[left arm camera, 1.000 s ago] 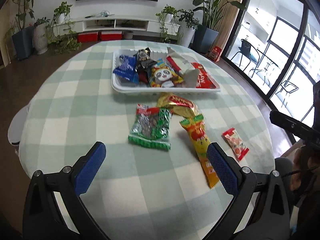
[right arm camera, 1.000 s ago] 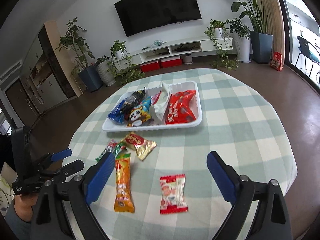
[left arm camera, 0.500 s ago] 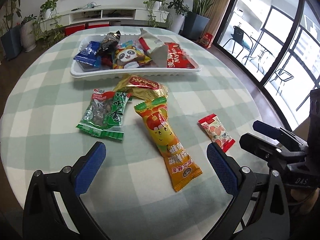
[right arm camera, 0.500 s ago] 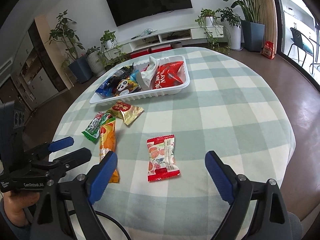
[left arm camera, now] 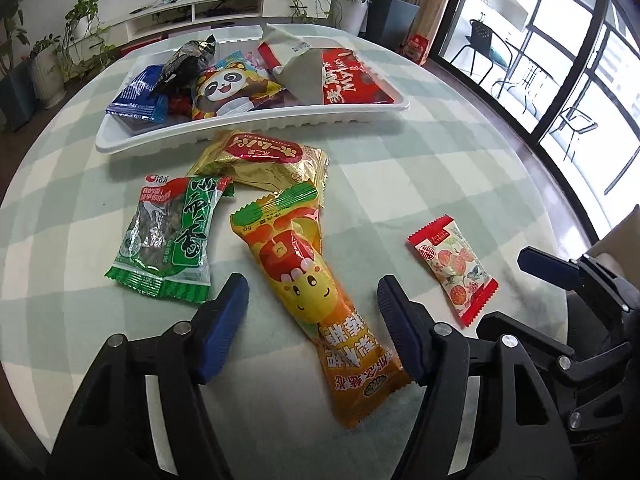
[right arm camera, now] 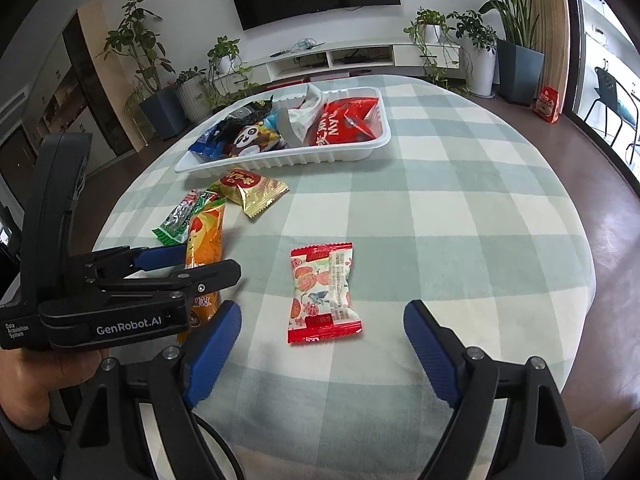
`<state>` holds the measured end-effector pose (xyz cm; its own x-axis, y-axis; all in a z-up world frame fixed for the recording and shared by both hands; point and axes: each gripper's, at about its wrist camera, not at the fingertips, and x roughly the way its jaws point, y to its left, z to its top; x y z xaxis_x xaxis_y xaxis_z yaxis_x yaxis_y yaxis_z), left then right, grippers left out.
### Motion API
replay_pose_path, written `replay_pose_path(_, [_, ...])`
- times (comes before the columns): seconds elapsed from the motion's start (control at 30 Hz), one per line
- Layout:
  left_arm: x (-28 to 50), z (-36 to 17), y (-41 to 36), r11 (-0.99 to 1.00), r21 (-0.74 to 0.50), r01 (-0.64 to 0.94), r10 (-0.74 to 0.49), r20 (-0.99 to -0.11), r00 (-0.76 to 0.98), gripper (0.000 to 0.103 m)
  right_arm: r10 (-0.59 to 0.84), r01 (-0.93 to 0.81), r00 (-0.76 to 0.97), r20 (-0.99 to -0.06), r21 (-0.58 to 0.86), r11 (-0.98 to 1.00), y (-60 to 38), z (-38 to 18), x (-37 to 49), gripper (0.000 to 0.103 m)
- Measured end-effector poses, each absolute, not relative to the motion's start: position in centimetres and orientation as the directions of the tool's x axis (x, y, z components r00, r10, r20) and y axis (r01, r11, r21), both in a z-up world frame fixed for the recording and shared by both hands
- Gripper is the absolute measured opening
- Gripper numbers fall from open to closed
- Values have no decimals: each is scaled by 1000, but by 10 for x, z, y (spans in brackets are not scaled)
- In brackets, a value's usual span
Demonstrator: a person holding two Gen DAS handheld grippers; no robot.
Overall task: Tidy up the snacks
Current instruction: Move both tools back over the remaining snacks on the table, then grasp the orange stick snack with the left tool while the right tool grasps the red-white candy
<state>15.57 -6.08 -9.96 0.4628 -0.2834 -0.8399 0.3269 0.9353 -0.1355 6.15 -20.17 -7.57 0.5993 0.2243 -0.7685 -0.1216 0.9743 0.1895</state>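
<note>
A white tray at the far side of the round table holds several snack packets; it also shows in the right wrist view. Loose on the cloth lie a long orange packet, a green packet, a gold packet and a small red-and-white packet. My left gripper is open, its fingers on either side of the orange packet's lower half. My right gripper is open, just short of the red-and-white packet.
The table wears a green-and-white checked cloth. The left gripper's body and the hand holding it sit at the left of the right wrist view. Potted plants, a TV shelf and glass doors ring the room.
Both grippers have moved forward and down toward the table. The left one now straddles the orange packet and its jaws have narrowed; the right one has come close to the red-and-white packet.
</note>
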Motion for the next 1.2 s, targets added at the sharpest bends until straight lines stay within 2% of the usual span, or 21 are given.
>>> replay_pose_path(0.1, [156, -99, -60, 930, -128, 344, -287, -838, 464, 35, 220, -131, 589, -777, 177, 975, -199, -77, 66, 81])
replay_pose_path(0.27, [154, -100, -55, 924, -129, 361, -295, -841, 454, 27, 221, -128, 576, -787, 181, 975, -197, -80, 71, 80])
replay_pose_path(0.33, [152, -100, -55, 918, -127, 376, -300, -841, 450, 21, 221, -133, 570, -791, 177, 975, -195, -81, 72, 79])
replay_pose_path(0.63, [140, -99, -43, 904, -113, 413, -305, -846, 437, 17, 199, -134, 512, -835, 152, 979, -186, -94, 92, 72])
replay_pose_path(0.97, [118, -98, -21, 905, -114, 410, -307, -843, 442, 17, 117, -150, 475, -872, 51, 987, -177, -92, 98, 40])
replay_pose_path(1.13, [114, -97, -15, 903, -145, 404, -333, -832, 444, 16, 128, -171, 454, -882, 55, 984, -176, -91, 94, 34])
replay_pose_path(1.2, [113, -94, -11, 902, -162, 400, -347, -825, 447, 16, 164, -167, 446, -880, 98, 981, -179, -89, 93, 33])
